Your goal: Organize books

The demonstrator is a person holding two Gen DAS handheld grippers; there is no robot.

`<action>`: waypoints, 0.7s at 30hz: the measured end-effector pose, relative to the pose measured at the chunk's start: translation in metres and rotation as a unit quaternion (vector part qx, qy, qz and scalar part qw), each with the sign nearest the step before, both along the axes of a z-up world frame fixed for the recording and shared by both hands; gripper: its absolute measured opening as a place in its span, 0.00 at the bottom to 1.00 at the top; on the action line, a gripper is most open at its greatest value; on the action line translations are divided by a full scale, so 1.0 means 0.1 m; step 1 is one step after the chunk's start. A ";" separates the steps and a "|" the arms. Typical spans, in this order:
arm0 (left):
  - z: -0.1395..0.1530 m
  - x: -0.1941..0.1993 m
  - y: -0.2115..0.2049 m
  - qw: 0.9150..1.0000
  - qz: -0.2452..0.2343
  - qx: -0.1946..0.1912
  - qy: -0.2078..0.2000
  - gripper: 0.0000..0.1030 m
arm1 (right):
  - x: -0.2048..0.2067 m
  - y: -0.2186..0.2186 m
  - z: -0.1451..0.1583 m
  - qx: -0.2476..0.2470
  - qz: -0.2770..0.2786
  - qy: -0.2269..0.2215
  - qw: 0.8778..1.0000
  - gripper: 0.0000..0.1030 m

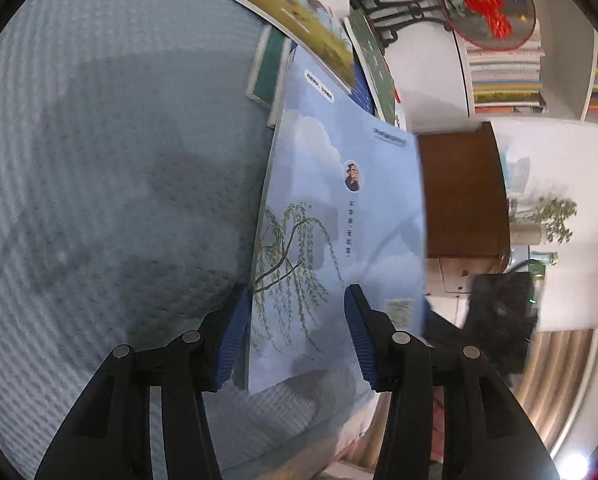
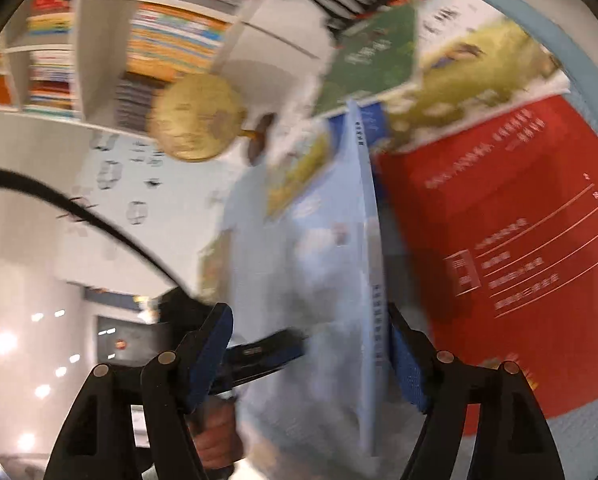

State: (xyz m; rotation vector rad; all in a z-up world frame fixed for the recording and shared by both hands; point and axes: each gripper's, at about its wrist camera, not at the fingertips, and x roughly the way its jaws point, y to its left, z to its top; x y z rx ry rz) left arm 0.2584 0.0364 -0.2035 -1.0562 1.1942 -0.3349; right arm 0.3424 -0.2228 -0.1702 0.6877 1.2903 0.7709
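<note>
A thin light blue book (image 1: 339, 220) with a willow on its cover stands on edge over the grey-blue textured cloth (image 1: 99, 160). My left gripper (image 1: 299, 336) is shut on its lower corner, one pad behind the book's edge and the other on the cover. In the right wrist view the same book (image 2: 373, 240) is seen edge-on between the fingers of my right gripper (image 2: 311, 356). That gripper is open: the spine lies against the right pad (image 2: 405, 364) and the left pad stands clear. The left gripper (image 2: 267, 354), held in a hand, reaches the cover from the left.
A red book (image 2: 499, 220), a green book (image 2: 375, 56) and a yellow-green picture book (image 1: 283, 4) lie overlapping on the cloth behind. White shelves (image 1: 507, 60) filled with books stand beyond, with a red-flower fan ornament (image 1: 483, 4), a gold round ornament (image 2: 199, 118) and a brown cabinet (image 1: 463, 192).
</note>
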 end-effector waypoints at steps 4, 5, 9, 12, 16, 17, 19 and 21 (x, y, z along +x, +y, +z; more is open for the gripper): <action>0.01 -0.03 -0.01 1.000 -0.002 0.008 -0.005 0.44 | 0.07 -0.01 -0.04 0.059 -0.012 0.031 0.998 0.72; 0.02 -0.04 0.00 1.000 -0.003 0.012 -0.005 0.44 | 0.06 0.03 0.04 0.077 -0.007 0.026 0.997 0.72; 0.05 -0.03 -0.03 1.000 -0.014 0.027 -0.003 0.44 | -0.04 0.32 0.42 0.107 0.043 -0.006 0.993 0.72; 0.07 -0.06 0.04 1.000 -0.006 0.026 0.001 0.44 | -0.18 0.73 0.75 0.112 0.096 -0.044 0.988 0.79; 0.20 -0.25 0.34 0.998 0.038 0.047 -0.003 0.44 | -0.30 1.22 0.86 0.133 0.146 -0.048 0.979 0.80; 0.24 -0.34 0.47 0.997 0.058 0.053 -0.006 0.44 | -0.34 1.36 0.84 0.139 0.161 -0.039 0.976 0.80; 0.31 -0.51 0.70 0.994 0.094 0.059 -0.009 0.44 | -0.39 1.52 0.76 0.132 0.178 -0.031 0.975 0.80; 0.39 -0.71 0.97 0.989 0.137 0.063 -0.012 0.44 | -0.45 1.66 0.65 0.121 0.193 -0.017 0.974 0.80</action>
